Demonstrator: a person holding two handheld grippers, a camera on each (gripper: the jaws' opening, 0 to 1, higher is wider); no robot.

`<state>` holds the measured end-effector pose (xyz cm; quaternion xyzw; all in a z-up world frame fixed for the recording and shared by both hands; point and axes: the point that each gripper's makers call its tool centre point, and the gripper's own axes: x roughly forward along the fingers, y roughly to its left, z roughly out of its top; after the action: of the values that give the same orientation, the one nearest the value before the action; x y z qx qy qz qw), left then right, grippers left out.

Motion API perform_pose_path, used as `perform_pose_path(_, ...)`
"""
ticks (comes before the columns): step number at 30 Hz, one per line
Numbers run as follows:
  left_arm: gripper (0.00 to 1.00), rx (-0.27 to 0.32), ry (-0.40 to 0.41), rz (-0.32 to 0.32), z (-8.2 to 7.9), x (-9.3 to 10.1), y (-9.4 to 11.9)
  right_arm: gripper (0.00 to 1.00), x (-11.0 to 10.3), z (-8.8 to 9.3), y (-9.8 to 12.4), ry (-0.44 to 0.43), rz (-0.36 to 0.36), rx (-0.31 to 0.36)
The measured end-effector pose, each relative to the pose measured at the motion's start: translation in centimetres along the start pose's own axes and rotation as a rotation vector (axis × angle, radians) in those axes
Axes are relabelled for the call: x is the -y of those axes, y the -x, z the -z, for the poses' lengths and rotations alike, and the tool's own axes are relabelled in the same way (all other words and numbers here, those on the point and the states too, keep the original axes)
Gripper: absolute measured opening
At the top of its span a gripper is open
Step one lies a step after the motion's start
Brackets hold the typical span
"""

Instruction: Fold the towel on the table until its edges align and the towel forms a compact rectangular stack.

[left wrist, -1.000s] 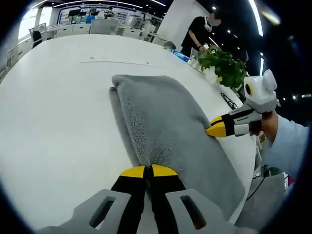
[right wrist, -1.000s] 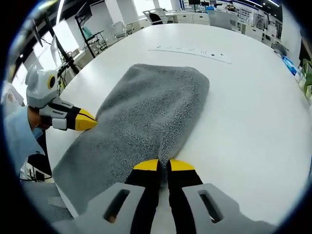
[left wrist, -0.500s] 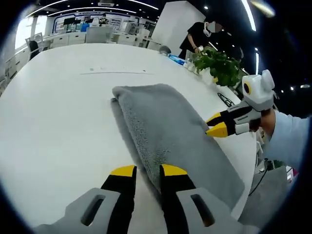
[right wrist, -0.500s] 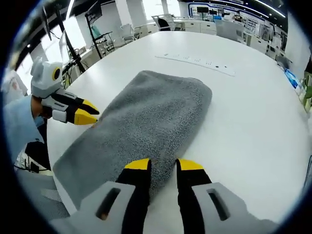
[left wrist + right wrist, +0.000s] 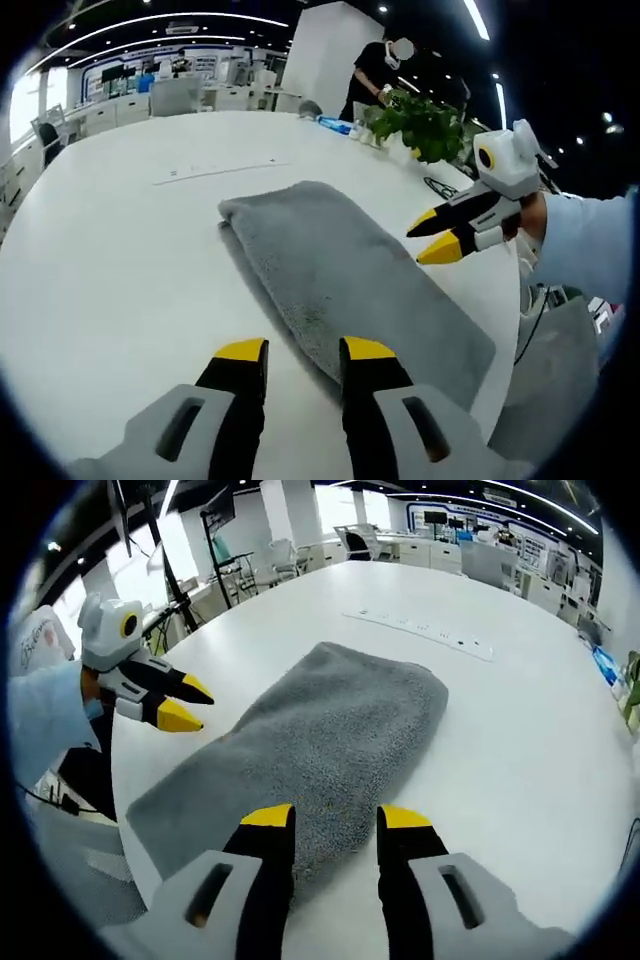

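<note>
A grey towel [image 5: 340, 265] lies folded in a long strip on the white table [image 5: 110, 270], its far end rounded over. My left gripper [image 5: 295, 350] hovers open just above the towel's near left edge, nothing between its yellow-tipped fingers. The right gripper [image 5: 432, 238] comes in from the right, open and lifted off the towel's right side. In the right gripper view the same towel [image 5: 320, 740] stretches away; my right gripper [image 5: 335, 818] is open over its near edge, and the left gripper [image 5: 190, 704] floats open at the left.
A potted green plant [image 5: 418, 122] and a bottle [image 5: 335, 124] stand at the table's far right. A person [image 5: 375, 72] stands beyond them. A long power strip [image 5: 425, 633] lies past the towel. The table edge [image 5: 120, 810] runs close on the left.
Both grippers were shut on the towel's edges, then opened and let it go. They have since lifted up and back, and the towel lies flat.
</note>
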<state>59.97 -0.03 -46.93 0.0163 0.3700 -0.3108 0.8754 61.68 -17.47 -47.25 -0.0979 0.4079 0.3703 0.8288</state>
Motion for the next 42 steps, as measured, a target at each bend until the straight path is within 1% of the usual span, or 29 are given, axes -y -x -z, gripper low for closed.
perform_pose_path(1,0.29,-0.004,-0.003,0.001,0.1,0.0,0.1,0.31,0.1,-0.1,0.0,0.002,0.0,0.001)
perform_pose_path(3,0.28,0.003,-0.017,0.007,0.0,0.7,0.8,0.31,0.2,0.0,0.2,0.008,-0.007,0.007)
perform_pose_path(6,0.28,0.014,-0.041,0.025,0.1,1.7,1.4,0.31,-0.2,0.5,1.0,0.03,-0.018,0.006)
perform_pose_path(7,0.28,0.011,-0.059,0.032,0.2,1.8,1.5,0.31,-0.4,0.8,1.3,0.039,-0.02,0.002)
perform_pose_path(8,0.28,0.009,-0.073,0.036,0.3,1.6,1.5,0.31,-0.6,0.9,1.5,0.048,-0.024,0.003)
perform_pose_path(10,0.28,0.005,-0.094,0.047,0.6,2.2,1.8,0.31,-1.2,1.5,2.2,0.066,-0.036,0.008)
perform_pose_path(12,0.28,0.001,-0.111,0.059,0.9,2.5,2.1,0.31,-1.5,1.7,2.4,0.083,-0.05,0.009)
perform_pose_path(13,0.28,-0.003,-0.14,0.064,1.2,2.7,2.3,0.31,-1.7,1.9,2.5,0.101,-0.059,0.01)
perform_pose_path(14,0.28,-0.007,-0.152,0.071,1.4,2.9,2.3,0.31,-1.9,2.0,2.6,0.109,-0.066,0.01)
perform_pose_path(17,0.29,-0.014,-0.197,0.097,2.2,4.2,3.1,0.31,-2.5,2.6,3.1,0.135,-0.082,0.006)
perform_pose_path(23,0.29,-0.025,-0.284,0.14,3.7,5.9,4.1,0.31,-3.6,3.6,3.8,0.171,-0.102,0.001)
perform_pose_path(27,0.29,-0.027,-0.311,0.16,4.2,7.1,4.7,0.31,-4.4,4.1,4.1,0.197,-0.116,-0.003)
perform_pose_path(29,0.29,-0.023,-0.336,0.175,4.3,7.3,4.8,0.31,-4.6,4.2,4.1,0.202,-0.12,-0.004)
perform_pose_path(30,0.29,-0.025,-0.352,0.182,4.6,7.0,4.8,0.31,-4.8,4.4,4.2,0.207,-0.126,-0.007)
perform_pose_path(32,0.29,-0.03,-0.37,0.201,4.7,8.2,5.2,0.31,-5.1,4.7,4.4,0.221,-0.13,-0.011)
perform_pose_path(35,0.3,-0.021,-0.379,0.229,5.1,8.5,5.3,0.31,-5.5,5.0,4.6,0.226,-0.138,-0.012)
perform_pose_path(36,0.31,-0.02,-0.38,0.231,5.2,8.2,5.2,0.31,-5.6,5.1,4.6,0.227,-0.14,-0.012)
perform_pose_path(38,0.33,-0.01,-0.407,0.248,5.3,8.4,5.3,0.32,-6.1,5.5,4.8,0.237,-0.153,-0.012)
perform_pose_path(39,0.34,-0.008,-0.455,0.257,5.4,8.7,5.4,0.32,-6.6,5.7,4.9,0.25,-0.165,-0.015)
perform_pose_path(42,0.36,-0.022,-0.544,0.288,5.7,9.4,5.5,0.34,-6.7,6.2,5.0,0.274,-0.173,-0.026)
